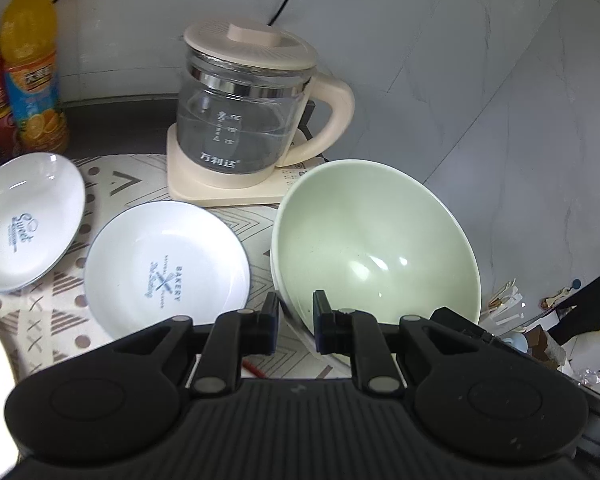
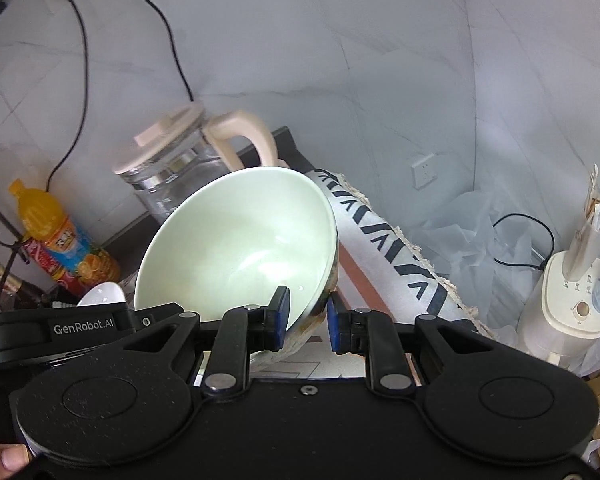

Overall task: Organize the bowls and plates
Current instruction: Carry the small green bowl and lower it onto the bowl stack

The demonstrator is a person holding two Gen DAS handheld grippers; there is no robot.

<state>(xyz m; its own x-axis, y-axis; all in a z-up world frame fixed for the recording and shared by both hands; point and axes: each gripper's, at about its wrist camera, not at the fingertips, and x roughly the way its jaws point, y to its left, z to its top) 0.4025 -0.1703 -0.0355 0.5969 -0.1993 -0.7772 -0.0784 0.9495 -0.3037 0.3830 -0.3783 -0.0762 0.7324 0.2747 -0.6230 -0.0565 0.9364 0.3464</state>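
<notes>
1. Left wrist view: my left gripper (image 1: pixel 296 322) has its fingers (image 1: pixel 269 322) parted by a narrow gap, with the near rim of the pale green bowl (image 1: pixel 374 240) sitting in that gap. I cannot tell whether the pads actually press on the rim.
2. Same view: the green bowl is tilted, its opening facing the camera, at the right end of the patterned mat (image 1: pixel 60 320) on the desk (image 1: pixel 112 128).
3. Same view: a white plate printed "BAKERY" (image 1: pixel 166 264) lies flat on the mat just left of the bowl; a second white plate printed "Sweet" (image 1: pixel 28 220) lies further left, apart from the first.
4. Same view: a glass kettle with a cream lid and handle (image 1: pixel 244 104) stands on its cream base behind the plates and the bowl. An orange juice bottle (image 1: pixel 32 68) stands at the far left against the wall.
5. Right wrist view: my right gripper (image 2: pixel 308 320) also straddles the green bowl's (image 2: pixel 236 248) rim, left finger inside the bowl, right finger (image 2: pixel 338 326) outside. A gap shows beside the right pad, so firm contact is not confirmed.
6. Same view: the bowl is tipped up, with the kettle (image 2: pixel 180 168) behind it and the juice bottle (image 2: pixel 60 240) to the left. A white plate's (image 2: pixel 102 294) edge shows just left of the bowl.
</notes>
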